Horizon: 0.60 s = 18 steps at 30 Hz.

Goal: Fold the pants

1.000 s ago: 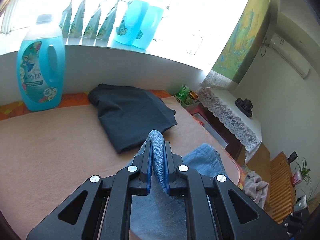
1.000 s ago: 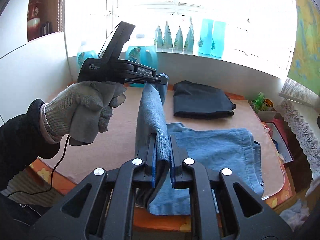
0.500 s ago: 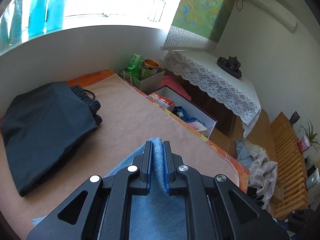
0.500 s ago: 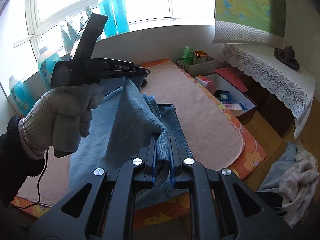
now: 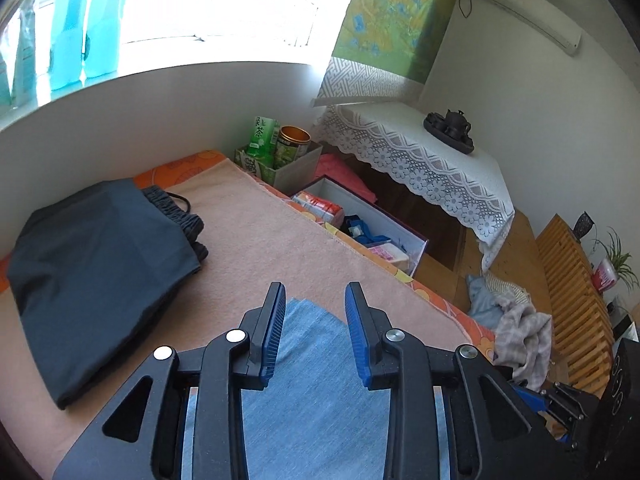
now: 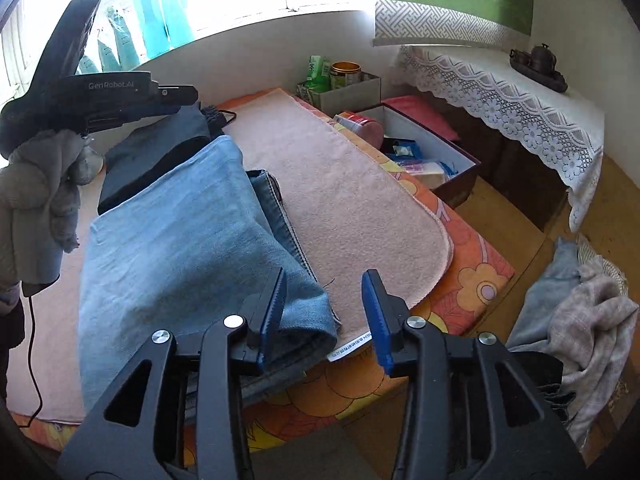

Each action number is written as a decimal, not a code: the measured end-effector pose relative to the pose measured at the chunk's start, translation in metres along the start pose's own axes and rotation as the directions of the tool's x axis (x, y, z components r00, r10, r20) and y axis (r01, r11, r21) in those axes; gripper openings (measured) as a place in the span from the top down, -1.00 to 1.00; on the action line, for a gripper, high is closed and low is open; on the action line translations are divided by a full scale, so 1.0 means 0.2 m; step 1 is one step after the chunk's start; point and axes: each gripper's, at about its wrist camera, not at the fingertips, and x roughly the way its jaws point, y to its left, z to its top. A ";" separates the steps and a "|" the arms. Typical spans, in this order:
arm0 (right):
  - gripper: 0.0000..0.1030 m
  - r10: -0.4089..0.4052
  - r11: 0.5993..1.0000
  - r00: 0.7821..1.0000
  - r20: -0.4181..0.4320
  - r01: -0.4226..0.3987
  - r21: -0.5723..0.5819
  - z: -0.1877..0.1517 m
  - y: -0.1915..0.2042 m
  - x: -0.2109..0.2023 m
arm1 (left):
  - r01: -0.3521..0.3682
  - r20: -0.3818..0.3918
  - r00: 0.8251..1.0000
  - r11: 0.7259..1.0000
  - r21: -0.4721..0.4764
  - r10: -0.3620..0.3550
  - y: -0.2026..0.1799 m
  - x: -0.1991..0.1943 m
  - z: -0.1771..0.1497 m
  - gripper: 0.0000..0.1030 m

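Denim, pale blue: the jeans point(image 6: 172, 248) lie folded on the pink mat point(image 6: 352, 208) that covers the surface, their fold reaching the mat's near edge. The right gripper point(image 6: 324, 296) has just been opening; its blue-padded fingers point(image 6: 276, 304) stand apart, the left one against the denim's near corner, nothing pinched between them. The left gripper point(image 5: 316, 316), in a gloved hand point(image 6: 36, 192), has likewise just been opening and hangs over the jeans' far corner point(image 5: 316, 384), fingers parted with flat cloth below them. Dark folded trousers point(image 5: 96, 272) rest beside the jeans toward the surface's far edge.
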 end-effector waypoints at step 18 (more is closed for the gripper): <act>-0.03 0.057 0.956 0.995 -0.086 -0.080 -0.284 -0.21 0.21 0.11 | -0.175 0.017 0.985 0.981 0.086 0.174 0.04 -0.47 -0.52 -0.18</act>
